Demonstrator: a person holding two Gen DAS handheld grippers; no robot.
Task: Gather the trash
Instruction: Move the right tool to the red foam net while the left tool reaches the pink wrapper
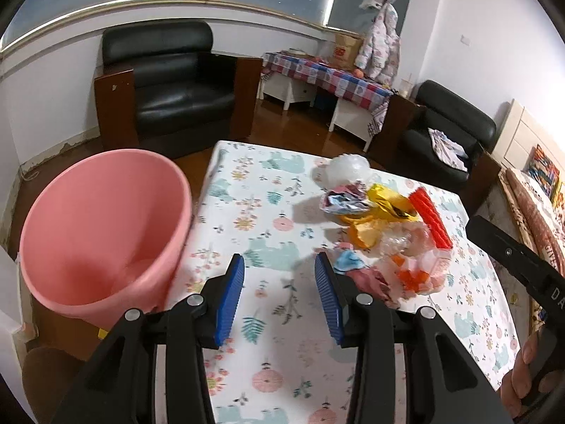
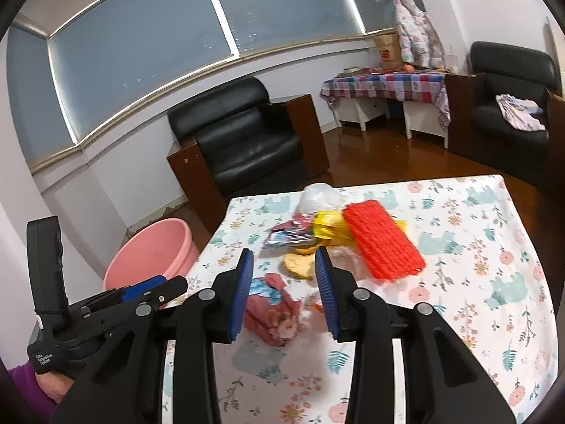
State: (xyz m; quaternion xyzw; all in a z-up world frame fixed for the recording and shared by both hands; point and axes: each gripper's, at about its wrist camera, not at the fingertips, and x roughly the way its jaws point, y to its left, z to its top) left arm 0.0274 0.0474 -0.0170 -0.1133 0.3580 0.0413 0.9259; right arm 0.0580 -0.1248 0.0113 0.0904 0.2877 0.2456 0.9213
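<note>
A heap of trash lies on the flower-print table: a red foam net, yellow wrappers, a silver foil wrapper, a clear plastic ball and a crumpled pink wrapper. A pink bin stands left of the table. My left gripper is open and empty above the table, left of the heap. My right gripper is open, with the pink wrapper below and between its fingers; the red net lies to its right. The bin shows at far left.
Black armchairs stand behind the table and at the right. A side table with a checked cloth stands by the window wall. The table has bare cloth right of the heap.
</note>
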